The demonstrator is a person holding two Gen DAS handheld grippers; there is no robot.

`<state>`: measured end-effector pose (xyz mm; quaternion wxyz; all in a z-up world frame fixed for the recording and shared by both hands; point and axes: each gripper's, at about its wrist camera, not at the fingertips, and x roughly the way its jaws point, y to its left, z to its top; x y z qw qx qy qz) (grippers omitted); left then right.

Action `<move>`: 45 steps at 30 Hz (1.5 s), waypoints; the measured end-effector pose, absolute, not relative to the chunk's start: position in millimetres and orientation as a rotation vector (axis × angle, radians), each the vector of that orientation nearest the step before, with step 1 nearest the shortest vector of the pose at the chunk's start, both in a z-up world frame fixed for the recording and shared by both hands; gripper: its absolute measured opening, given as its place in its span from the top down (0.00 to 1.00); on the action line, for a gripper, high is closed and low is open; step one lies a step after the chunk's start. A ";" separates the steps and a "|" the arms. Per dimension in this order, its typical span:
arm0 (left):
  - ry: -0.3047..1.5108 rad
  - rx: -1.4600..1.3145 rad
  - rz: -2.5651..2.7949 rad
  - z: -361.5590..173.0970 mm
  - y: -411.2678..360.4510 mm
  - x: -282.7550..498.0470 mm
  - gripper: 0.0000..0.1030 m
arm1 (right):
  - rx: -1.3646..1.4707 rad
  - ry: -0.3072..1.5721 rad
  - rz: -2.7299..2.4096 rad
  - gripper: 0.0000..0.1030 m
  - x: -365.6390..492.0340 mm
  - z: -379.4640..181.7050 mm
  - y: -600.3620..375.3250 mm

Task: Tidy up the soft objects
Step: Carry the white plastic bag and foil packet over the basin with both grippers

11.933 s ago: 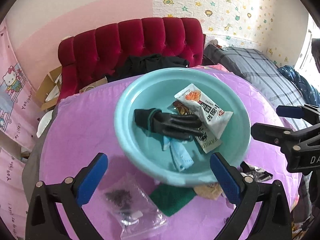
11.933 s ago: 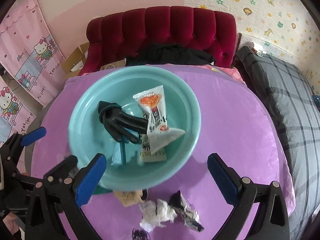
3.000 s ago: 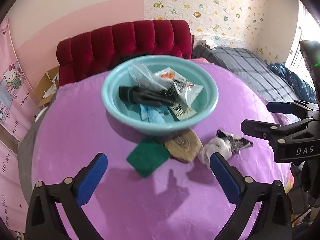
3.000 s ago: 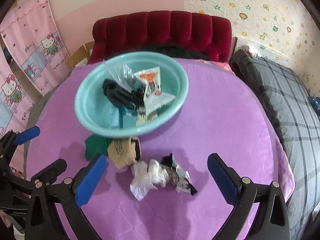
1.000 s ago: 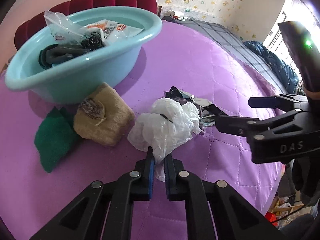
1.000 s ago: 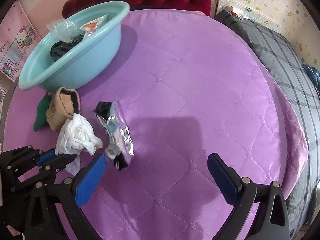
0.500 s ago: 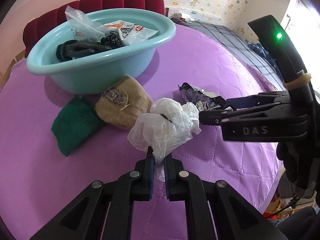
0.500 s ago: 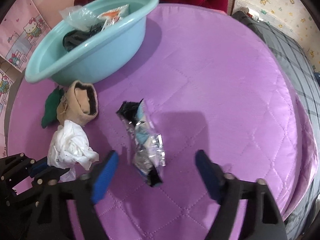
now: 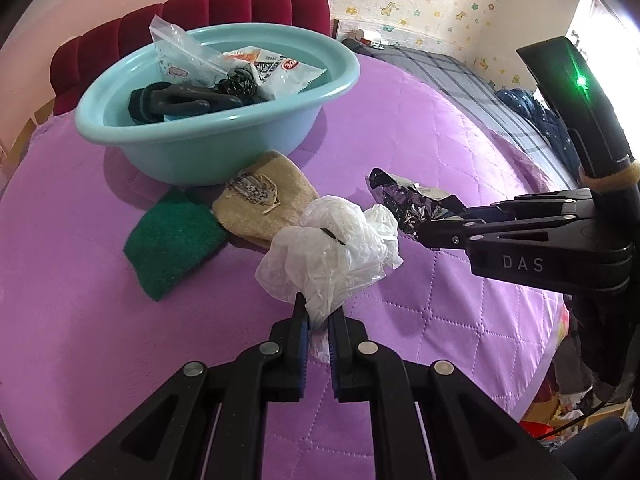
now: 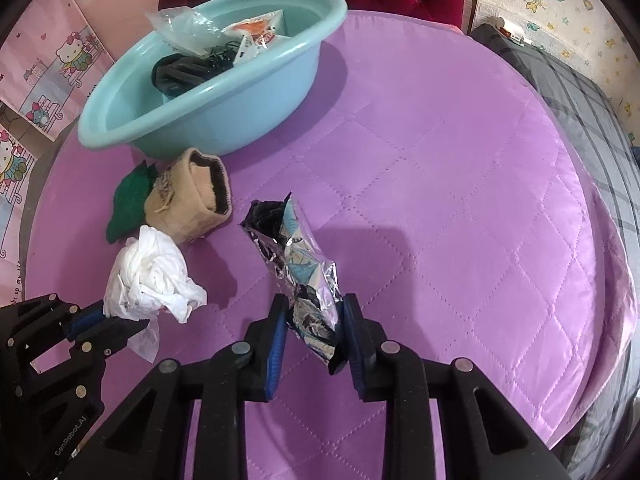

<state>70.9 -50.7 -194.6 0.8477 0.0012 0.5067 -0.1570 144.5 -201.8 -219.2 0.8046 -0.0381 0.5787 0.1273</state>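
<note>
My left gripper point(image 9: 318, 314) is shut on a crumpled white plastic bag point(image 9: 336, 248), which also shows in the right wrist view point(image 10: 150, 276). My right gripper point(image 10: 314, 316) is closed around the near end of a crinkled foil snack wrapper point(image 10: 296, 260), seen from the left wrist as well point(image 9: 408, 204). A teal basin point(image 9: 208, 136) at the back holds a black glove point(image 9: 180, 100), a clear zip bag point(image 9: 180, 52) and a snack packet point(image 9: 280, 68). A tan sock point(image 9: 264, 200) and a green cloth point(image 9: 172, 236) lie in front of the basin.
Everything sits on a round table with a purple quilted cover point(image 10: 460, 184). A red tufted sofa point(image 9: 200, 12) stands behind it and a bed with a grey plaid cover point(image 10: 592, 92) is to the right. The table's edge curves close on the right.
My right gripper has closed its fingers around the foil wrapper, which was lying free between open fingers half a second ago. My left gripper still holds the white bag, a little higher.
</note>
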 end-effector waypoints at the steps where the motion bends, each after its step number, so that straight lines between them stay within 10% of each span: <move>1: 1.068 0.004 -0.332 -193.0 -51.6 71.9 0.91 | -0.079 1.238 0.270 0.73 142.0 -217.0 -201.4; 45: 0.957 -0.008 -0.261 -104.5 27.4 158.5 0.91 | -0.056 1.045 0.297 0.72 199.2 -89.8 -148.8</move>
